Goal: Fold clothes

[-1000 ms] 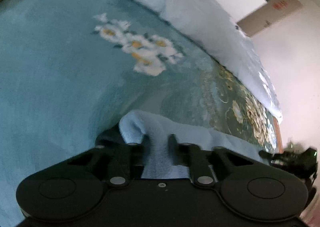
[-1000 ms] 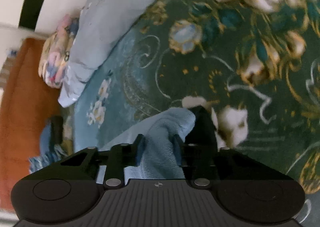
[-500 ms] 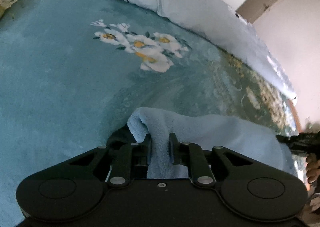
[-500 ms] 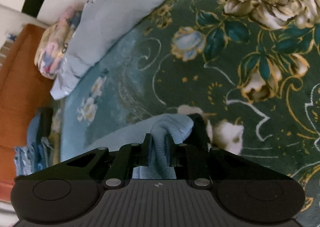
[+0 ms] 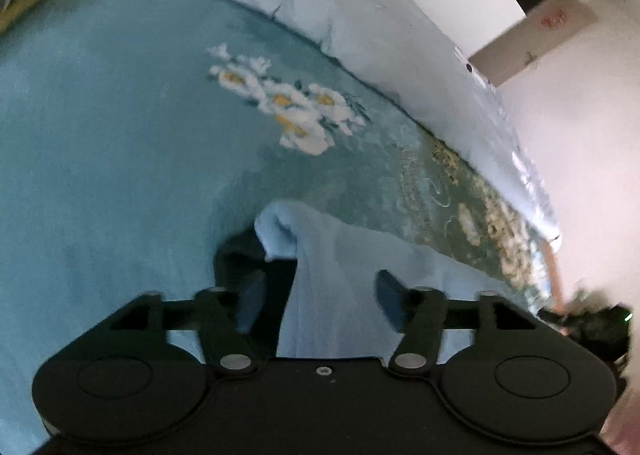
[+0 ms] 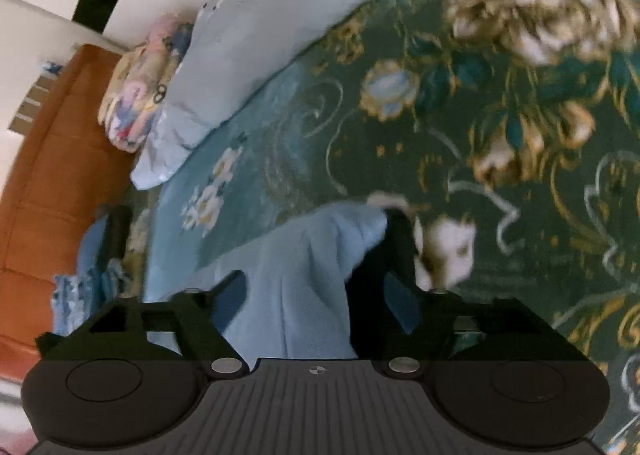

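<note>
L gripper (image 5: 320, 291) fingers spread wide, nothing pinched; light blue cloth (image 5: 340, 279) lies loose between them w/ a folded corner bunched at far left. R gripper (image 6: 316, 295) same: fingers wide apart, cloth (image 6: 304, 275) slack between them, not clamped. Cloth sits on teal floral bedspread (image 5: 120, 135), near edge of both views. Pale blue duvet (image 5: 360, 27) along far side, floral pillow (image 6: 136, 91) far left in R view. Both frames motion-blurred
</note>
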Tool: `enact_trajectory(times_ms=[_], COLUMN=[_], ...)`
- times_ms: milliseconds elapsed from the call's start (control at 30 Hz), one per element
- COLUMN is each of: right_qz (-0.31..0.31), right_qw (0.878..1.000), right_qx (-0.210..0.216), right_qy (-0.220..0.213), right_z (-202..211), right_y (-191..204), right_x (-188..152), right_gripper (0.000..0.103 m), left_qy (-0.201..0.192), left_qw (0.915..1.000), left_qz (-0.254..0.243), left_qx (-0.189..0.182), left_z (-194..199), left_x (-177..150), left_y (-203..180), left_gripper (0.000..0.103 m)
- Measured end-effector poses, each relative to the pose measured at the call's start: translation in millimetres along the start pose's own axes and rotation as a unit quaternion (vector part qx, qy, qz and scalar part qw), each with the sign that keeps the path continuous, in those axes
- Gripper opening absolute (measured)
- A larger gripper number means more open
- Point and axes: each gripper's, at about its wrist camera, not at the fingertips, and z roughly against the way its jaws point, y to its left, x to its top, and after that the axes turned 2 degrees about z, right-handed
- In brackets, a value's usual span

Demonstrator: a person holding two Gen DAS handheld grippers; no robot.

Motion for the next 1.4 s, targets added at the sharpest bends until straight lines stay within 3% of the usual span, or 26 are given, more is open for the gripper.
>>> enact_trajectory(times_ms=[200, 267, 333, 500, 600, 667, 700, 733, 933, 1033, 1400], right_qz=[-0.023, -0.030, -0.042, -0.054, -0.061, -0.053, -0.050, -0.049, -0.044, -0.037, 0.016], right_qw=[0.999, 0.998, 0.997, 0.995, 0.993, 0.993, 0.993, 0.993, 0.993, 0.993, 0.993], right_qx=[-0.004, 0.009, 0.029, 0.048, 0.057, 0.064, 0.067, 0.070, 0.084, 0.097, 0.119], right_qy=[0.040, 0.050, 0.059, 0.074, 0.079, 0.084, 0.087, 0.087, 0.071, 0.054, 0.017], right_z=[-21, -27, -34, -48, -52, -52, -52, -52, -45, -37, -42], right_y=[-19, -25, -30, -38, -42, -40, -39, -38, -30, -23, 12], right_x=[-12, -15, -17, -18, -15, -15, -14, -14, -16, -12, 36], right_gripper=[0.086, 0.085, 0.078, 0.076, 0.074, 0.061, 0.053, 0.051, 0.038, 0.035, 0.032], left_qy=[0.065, 0.071, 0.079, 0.080, 0.079, 0.075, 0.073, 0.071, 0.049, 0.035, 0.005], left_qw=[0.9976, 0.9969, 0.9950, 0.9915, 0.9928, 0.9938, 0.9935, 0.9932, 0.9935, 0.9923, 0.9879], left_qz=[0.022, 0.034, 0.055, 0.084, 0.070, 0.059, 0.059, 0.060, 0.045, 0.040, -0.011], left_qx=[0.000, -0.010, -0.029, -0.058, -0.057, -0.057, -0.063, -0.070, -0.093, -0.112, -0.155], left_z=[-24, -29, -34, -44, -45, -45, -45, -45, -36, -26, -38], left_x=[-11, -11, -11, -11, -9, -9, -9, -9, -7, 0, 55], left_y=[20, 27, 36, 55, 50, 45, 44, 43, 32, 28, -9], left_gripper=[0.078, 0.079, 0.082, 0.087, 0.086, 0.080, 0.068, 0.059, 0.029, 0.021, 0.018])
